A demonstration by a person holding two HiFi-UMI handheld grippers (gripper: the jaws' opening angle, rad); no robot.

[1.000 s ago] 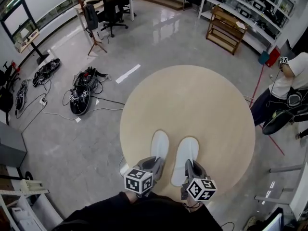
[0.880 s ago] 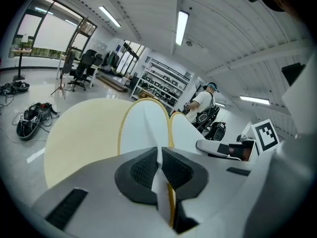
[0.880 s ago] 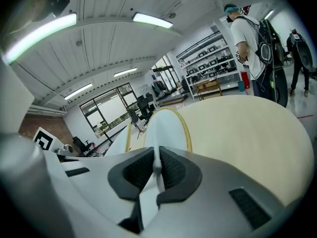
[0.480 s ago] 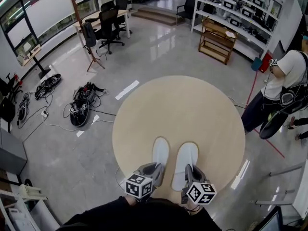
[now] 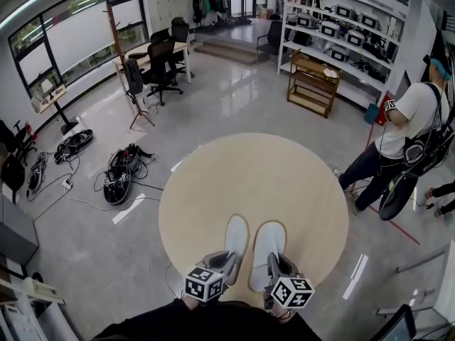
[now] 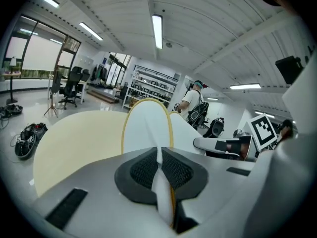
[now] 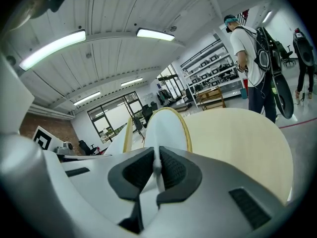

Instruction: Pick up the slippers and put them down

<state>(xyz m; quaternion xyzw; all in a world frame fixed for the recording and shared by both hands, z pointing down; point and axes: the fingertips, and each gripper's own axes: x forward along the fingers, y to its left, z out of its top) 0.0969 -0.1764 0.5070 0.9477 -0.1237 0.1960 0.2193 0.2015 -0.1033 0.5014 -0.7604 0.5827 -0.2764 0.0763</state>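
Two white slippers are shown over the near part of a round, pale wooden table (image 5: pixel 284 169), side by side with their toes pointing away from the person. The left slipper (image 5: pixel 235 233) is gripped at its heel end by the left gripper (image 5: pixel 227 254). The right slipper (image 5: pixel 269 241) is gripped in the same way by the right gripper (image 5: pixel 274 258).

In the left gripper view, the dark ribbed pads (image 6: pixel 144 168) are seen drawn narrow and pressed on a thin white fold of the left slipper (image 6: pixel 147 128). A yellowish edge is seen around the toe. The right slipper (image 6: pixel 185 133) and the right gripper (image 6: pixel 223 145) are visible just beside it.

In the right gripper view, the pads (image 7: pixel 173 168) are likewise pressed close on the material of the right slipper (image 7: pixel 166 128), whose toe is outlined above the far rim of the table (image 7: pixel 237 143).

Whether the soles touch the tabletop cannot be told from these views.

Beyond the table, a standing person (image 5: pixel 402 130) is seen at the right, a wooden rack (image 5: pixel 313 84) and shelving (image 5: pixel 334 27) at the back, office chairs (image 5: pixel 167 59) by a desk, and a heap of cables (image 5: pixel 121 172) on the grey floor at the left.
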